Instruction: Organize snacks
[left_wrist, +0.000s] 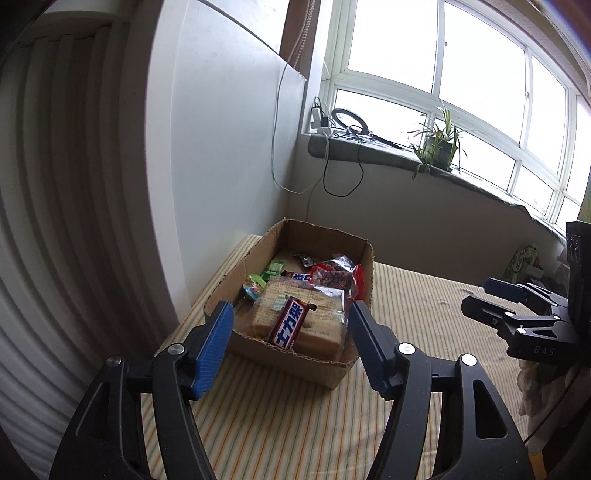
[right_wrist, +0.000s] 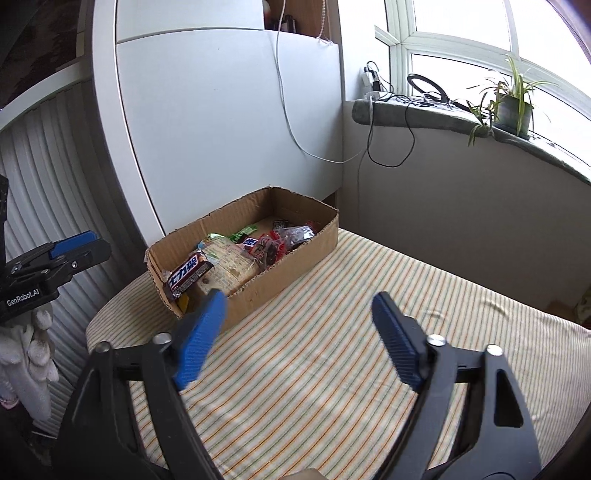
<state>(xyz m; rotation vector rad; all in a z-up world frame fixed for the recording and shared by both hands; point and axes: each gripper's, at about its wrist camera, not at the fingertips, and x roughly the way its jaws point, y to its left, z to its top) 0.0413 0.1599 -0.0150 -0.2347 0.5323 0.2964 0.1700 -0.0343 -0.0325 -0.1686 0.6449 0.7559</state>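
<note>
A cardboard box (left_wrist: 334, 373) (right_wrist: 280, 275) full of snacks stands on the striped tabletop by the white wall. On top lies a brown chocolate bar (left_wrist: 288, 323) (right_wrist: 188, 275) over a clear bag of crackers (left_wrist: 317, 325) (right_wrist: 231, 267). Green sweets (left_wrist: 271, 271) and red packets (left_wrist: 334, 275) (right_wrist: 271, 247) lie further back. My left gripper (left_wrist: 290, 314) hovers in front of the box, open, nothing between its blue pads. My right gripper (right_wrist: 299, 306) is open wide over the cloth to the right of the box, empty; it also shows at the right edge of the left wrist view (left_wrist: 480, 295).
The striped cloth (right_wrist: 332, 369) covers the table to the right of the box. A windowsill with a potted plant (left_wrist: 439, 147), a ring light (left_wrist: 347, 120) and cables runs behind. A green package (left_wrist: 522, 262) lies at the far right. A ribbed white surface (left_wrist: 55, 221) rises on the left.
</note>
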